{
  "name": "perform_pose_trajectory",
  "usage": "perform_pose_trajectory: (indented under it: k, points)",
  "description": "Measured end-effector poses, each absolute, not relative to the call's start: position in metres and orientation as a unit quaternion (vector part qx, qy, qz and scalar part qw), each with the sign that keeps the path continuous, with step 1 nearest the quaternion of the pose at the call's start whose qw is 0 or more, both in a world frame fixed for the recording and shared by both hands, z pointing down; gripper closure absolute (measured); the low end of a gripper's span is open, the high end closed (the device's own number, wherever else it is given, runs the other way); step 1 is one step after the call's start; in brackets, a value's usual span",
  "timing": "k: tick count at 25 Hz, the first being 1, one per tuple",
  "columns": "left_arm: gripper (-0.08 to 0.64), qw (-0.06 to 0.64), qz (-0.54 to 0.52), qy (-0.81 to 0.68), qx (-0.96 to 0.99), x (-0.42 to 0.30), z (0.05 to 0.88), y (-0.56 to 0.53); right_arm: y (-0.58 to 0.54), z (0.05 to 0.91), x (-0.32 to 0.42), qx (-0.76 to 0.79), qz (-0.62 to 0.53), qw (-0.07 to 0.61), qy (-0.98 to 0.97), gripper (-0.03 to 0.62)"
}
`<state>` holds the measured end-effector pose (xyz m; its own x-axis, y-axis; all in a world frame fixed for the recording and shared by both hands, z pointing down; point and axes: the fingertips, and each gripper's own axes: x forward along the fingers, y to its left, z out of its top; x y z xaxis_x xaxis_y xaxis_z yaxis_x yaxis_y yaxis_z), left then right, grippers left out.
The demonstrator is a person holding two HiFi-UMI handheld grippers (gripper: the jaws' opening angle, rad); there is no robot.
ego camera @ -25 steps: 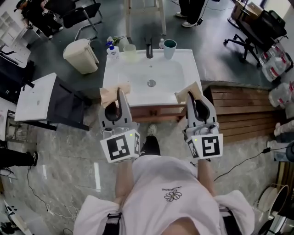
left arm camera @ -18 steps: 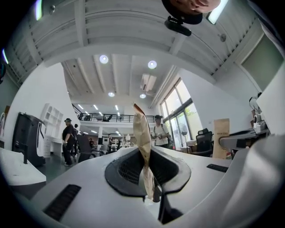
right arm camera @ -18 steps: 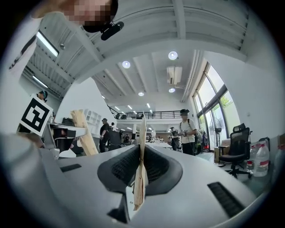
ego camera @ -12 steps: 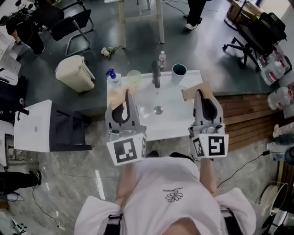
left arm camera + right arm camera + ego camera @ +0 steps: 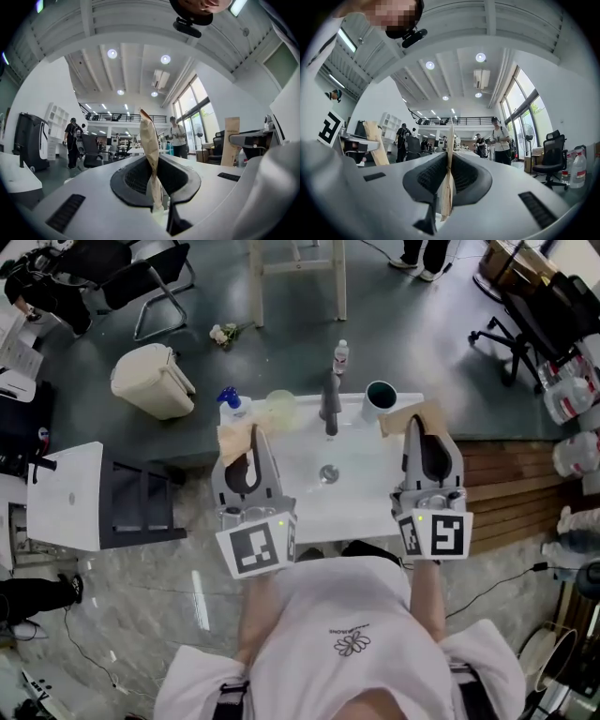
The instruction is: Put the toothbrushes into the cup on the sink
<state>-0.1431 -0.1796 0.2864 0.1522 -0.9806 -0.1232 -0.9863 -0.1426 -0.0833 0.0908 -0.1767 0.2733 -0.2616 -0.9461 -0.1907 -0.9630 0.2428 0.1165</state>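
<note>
Above the sink [image 5: 366, 498], head view: I hold the left gripper [image 5: 251, 434] at its left rim and the right gripper [image 5: 418, 424] at its right rim, with the cup [image 5: 380, 397] on its back edge.

Left gripper view: jaws pinch a brown paper packet [image 5: 150, 145].

Right gripper view: jaws clamp a second packet [image 5: 449, 154].

I judge each a wrapped toothbrush: light, crushable, best held low.

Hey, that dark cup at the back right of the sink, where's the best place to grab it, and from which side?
Probably the side wall, jaws across its round body, coming from the near side: the cup stands upright, mouth up, and the faucet stands just left of it in the head view.
</note>
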Motion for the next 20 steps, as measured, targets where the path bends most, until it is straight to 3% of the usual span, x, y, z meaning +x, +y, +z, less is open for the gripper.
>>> perform_pose_trajectory:
  k: [9, 14, 20]
  points:
    - [0.517, 0.053, 0.017, 0.664, -0.745, -0.140, 0.295, -0.195, -0.208, 0.285, 0.079, -0.581, 0.100, 0.017, 0.808, 0.565]
    - [0.518, 0.081, 0.027, 0.659, -0.747, -0.142, 0.274, -0.228, -0.215, 0.281, 0.084, -0.578, 0.100, 0.024, 0.809, 0.565]
    - [0.520, 0.020, -0.016, 0.647, -0.762, -0.153, 0.325, -0.286, -0.208, 0.285, 0.085, -0.579, 0.098, 0.016, 0.809, 0.565]
